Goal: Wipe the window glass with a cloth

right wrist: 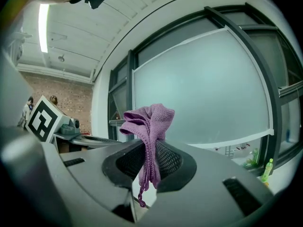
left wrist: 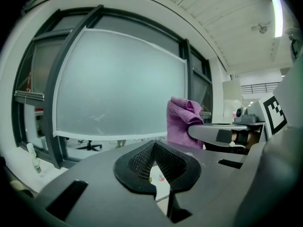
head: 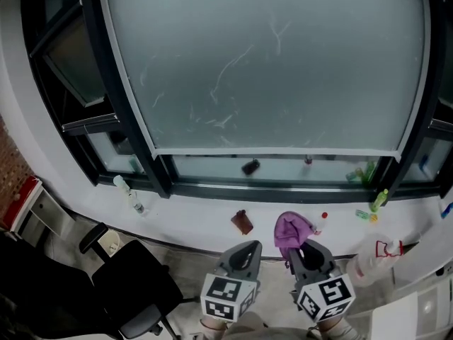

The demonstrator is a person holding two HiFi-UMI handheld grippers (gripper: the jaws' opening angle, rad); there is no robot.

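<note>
The big frosted window glass (head: 269, 62) fills the wall ahead and carries thin white smears near its middle. A purple cloth (head: 292, 229) is pinched in my right gripper (head: 309, 253), which is held low, short of the sill. In the right gripper view the cloth (right wrist: 147, 122) bunches above the shut jaws of that gripper (right wrist: 150, 143), and a strand hangs below them. My left gripper (head: 241, 250) is beside it on the left, jaws shut with nothing between them (left wrist: 154, 143). The cloth (left wrist: 182, 122) also shows from the left gripper view, in front of the glass (left wrist: 118, 89).
The white sill (head: 198, 214) holds a clear bottle (head: 127, 192), a brown object (head: 242, 222), green bottles (head: 381, 199) and a clear spray bottle (head: 375, 255). A black office chair (head: 134, 289) stands at lower left. Dark window frames (head: 106, 83) flank the pane.
</note>
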